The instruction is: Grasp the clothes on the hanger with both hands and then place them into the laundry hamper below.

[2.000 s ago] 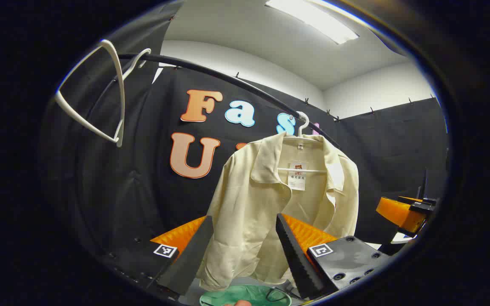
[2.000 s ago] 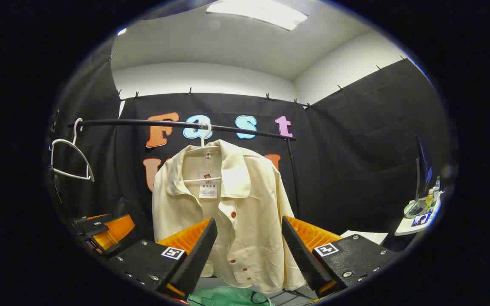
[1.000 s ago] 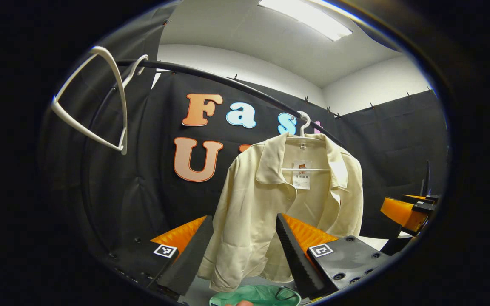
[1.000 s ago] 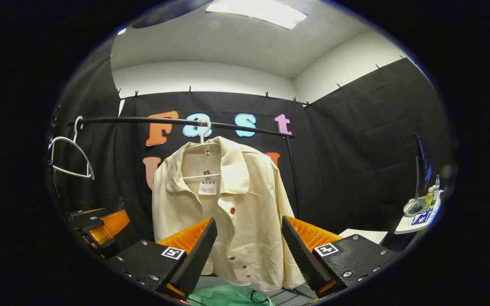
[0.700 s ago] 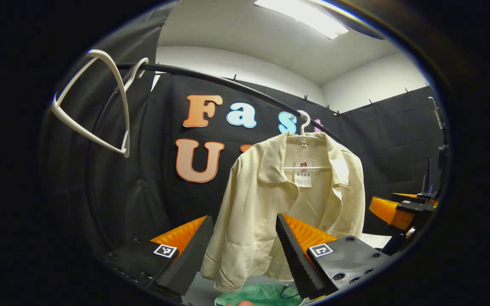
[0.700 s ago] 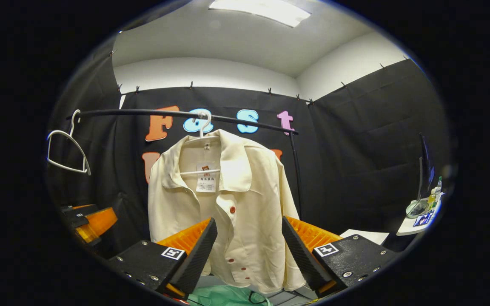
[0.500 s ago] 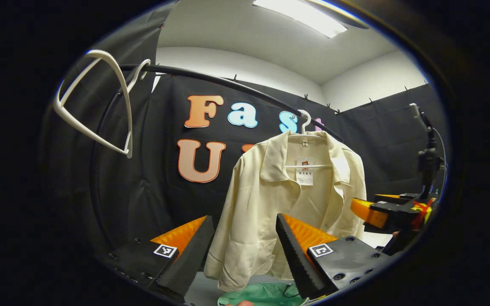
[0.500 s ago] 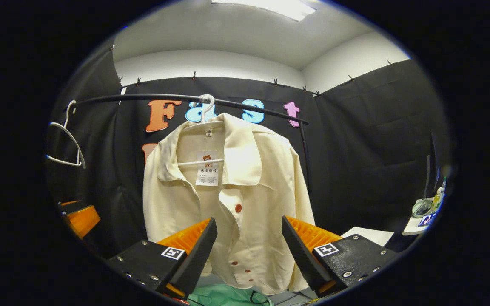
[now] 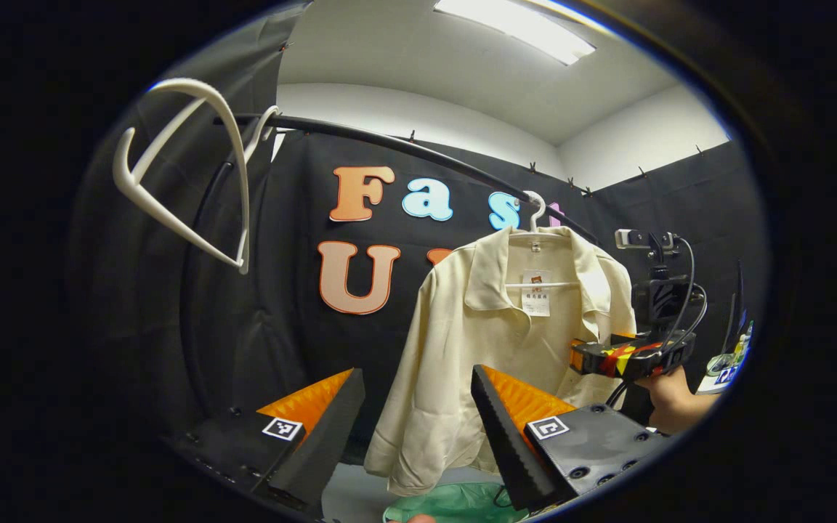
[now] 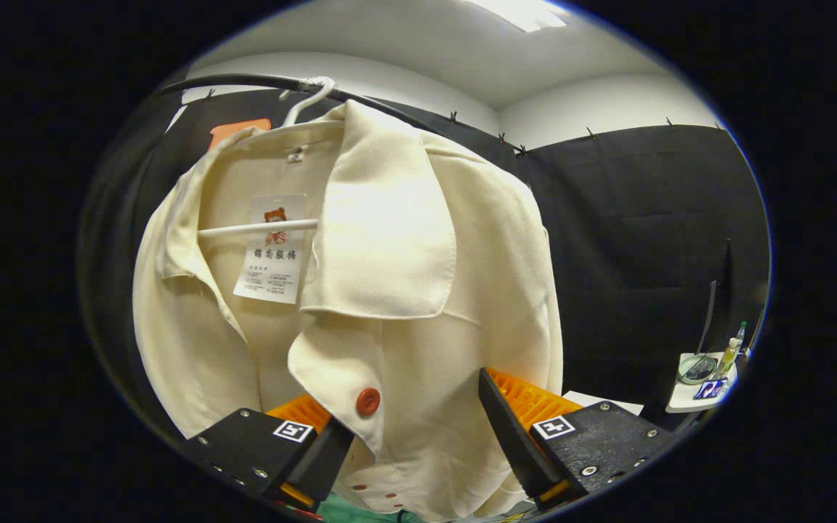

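Rail [image 9: 418, 151]: black, running across the booth in front of the dark cloth wall; seen also at the top of the right gripper view [image 10: 244, 80].
Shirt [image 9: 506, 341]: cream, collared, hanging on a white hanger [image 9: 537, 211] hooked over the rail, front partly open, paper tag at the neck; very near in the right gripper view [image 10: 389, 290], with a red button [image 10: 368, 401] on the placket.
Hamper [image 9: 455, 503]: green, low at the bottom edge of the left gripper view, directly under the shirt's hem; a green sliver under the hem in the right gripper view [image 10: 353, 513].
Left gripper [image 9: 411, 428]: jaws wide apart, nothing between them pressed; shirt's lower half farther off, seen through the gap.
Right gripper [image 10: 418, 436]: jaws apart, shirt front hanging in the gap, placket edge overlapping the left-hand finger; contact not clear. From the left gripper view, up beside the shirt's far edge [image 9: 633, 359], held by a hand [image 9: 673, 399].
Spare hanger [image 9: 186, 181]: white, bare, hooked at the near end of the rail, well apart from the shirt.
Side shelf [image 10: 705, 381]: pale, at far right, carrying a small bottle and other small items.
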A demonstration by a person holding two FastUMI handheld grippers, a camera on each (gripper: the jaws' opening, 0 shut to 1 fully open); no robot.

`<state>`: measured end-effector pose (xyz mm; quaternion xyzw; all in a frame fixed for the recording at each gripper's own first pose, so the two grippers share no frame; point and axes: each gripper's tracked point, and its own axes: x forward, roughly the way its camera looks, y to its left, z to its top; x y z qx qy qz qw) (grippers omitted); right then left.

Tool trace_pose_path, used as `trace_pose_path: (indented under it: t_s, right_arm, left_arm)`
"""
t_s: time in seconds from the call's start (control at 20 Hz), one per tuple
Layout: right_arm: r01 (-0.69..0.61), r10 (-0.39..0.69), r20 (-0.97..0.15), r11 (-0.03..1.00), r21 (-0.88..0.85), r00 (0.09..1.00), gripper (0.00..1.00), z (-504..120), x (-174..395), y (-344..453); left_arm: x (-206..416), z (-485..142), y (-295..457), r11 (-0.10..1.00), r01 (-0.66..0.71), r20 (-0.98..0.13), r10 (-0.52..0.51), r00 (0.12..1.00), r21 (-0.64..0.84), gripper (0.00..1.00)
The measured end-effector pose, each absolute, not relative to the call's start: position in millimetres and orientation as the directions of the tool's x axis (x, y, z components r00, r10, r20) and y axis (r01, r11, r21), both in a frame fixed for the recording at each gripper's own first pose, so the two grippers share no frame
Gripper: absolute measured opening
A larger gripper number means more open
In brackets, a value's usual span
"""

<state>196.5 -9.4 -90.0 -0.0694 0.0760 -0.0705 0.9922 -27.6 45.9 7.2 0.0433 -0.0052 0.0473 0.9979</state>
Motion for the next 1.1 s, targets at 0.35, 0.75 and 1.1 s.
trace_pose_path:
  t_s: [0.35,0.75,1.1]
  right_arm:
    - [0.105,-0.114,-0.027,0.968,-0.226,0.993,0.13,-29,176,-40]
    - [-0.026,0.024,-0.01,0.982,-0.187,1.0,0.01,12,124,-24]
    - [-0.079,0.07,-0.051,0.98,-0.182,0.996,0.02,10,125,-25]
  left_arm:
    - [-2,-4,39,0.996,-0.057,-0.001,0.057,0.998,0.074,0.96]
    - [94,-30,-65,0.985,0.172,-0.013,-0.172,0.985,-0.006,1.0]
    - [183,-100,-65,0.988,0.021,-0.05,-0.014,0.999,0.153,1.0]
